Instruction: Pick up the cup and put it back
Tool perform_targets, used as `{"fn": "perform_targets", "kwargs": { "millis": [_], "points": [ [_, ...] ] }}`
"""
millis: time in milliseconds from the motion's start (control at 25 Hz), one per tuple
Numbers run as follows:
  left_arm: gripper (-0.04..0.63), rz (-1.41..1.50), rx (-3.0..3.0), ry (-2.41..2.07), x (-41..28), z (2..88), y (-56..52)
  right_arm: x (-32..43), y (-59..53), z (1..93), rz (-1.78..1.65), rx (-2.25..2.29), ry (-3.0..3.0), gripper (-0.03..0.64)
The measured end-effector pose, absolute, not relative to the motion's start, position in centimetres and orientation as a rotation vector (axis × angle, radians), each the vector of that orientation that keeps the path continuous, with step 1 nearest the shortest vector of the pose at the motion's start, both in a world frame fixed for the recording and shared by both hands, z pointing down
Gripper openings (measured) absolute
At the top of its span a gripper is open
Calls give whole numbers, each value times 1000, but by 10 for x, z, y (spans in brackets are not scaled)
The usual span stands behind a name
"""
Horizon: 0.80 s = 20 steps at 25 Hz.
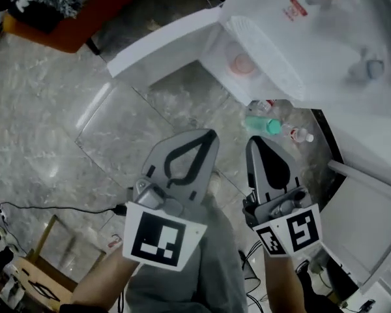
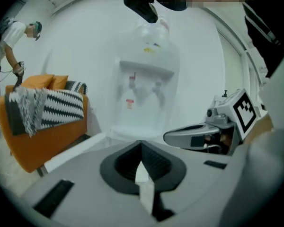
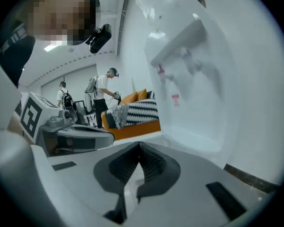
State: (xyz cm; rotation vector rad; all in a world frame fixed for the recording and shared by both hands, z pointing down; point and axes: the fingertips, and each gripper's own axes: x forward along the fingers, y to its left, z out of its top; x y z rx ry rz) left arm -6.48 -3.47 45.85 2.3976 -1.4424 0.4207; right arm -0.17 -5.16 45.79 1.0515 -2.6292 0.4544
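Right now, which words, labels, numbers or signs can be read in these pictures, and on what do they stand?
No text can be read.
Red label on the water dispenser: too blurred.
Labels on the bottles: too small.
Marker cube, left hand-held gripper: square pattern only, no letters.

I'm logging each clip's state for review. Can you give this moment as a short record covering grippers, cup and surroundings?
left gripper: shut, nothing between the jaws
right gripper: shut, nothing between the jaws
cup: pinkish, apparently on the water dispenser's tray, untouched
water dispenser: white, ahead of both grippers
bottles: lying on the floor by the dispenser's base
sofa: orange, left of the dispenser
task stage: cup not yet picked up
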Motion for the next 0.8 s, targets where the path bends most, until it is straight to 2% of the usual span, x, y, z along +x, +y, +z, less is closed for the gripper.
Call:
{"fn": "perform_targets", "kwargs": {
  "millis": [240, 400, 600, 800],
  "points": [
    [12, 466, 2375, -1657, -78, 215, -36, -14, -67, 215, 320, 1067, -2701, 11],
    [12, 333, 2339, -1770, -61, 67, -36, 15, -94, 52, 262, 1194, -2785, 9],
    [12, 150, 2267, -1815, -36, -15, -41, 60, -106, -64, 147, 1396, -2867, 11],
    [12, 83, 2282, -1778, -2, -38, -19, 81, -64, -81, 6, 1285, -2806, 11]
  ]
}}
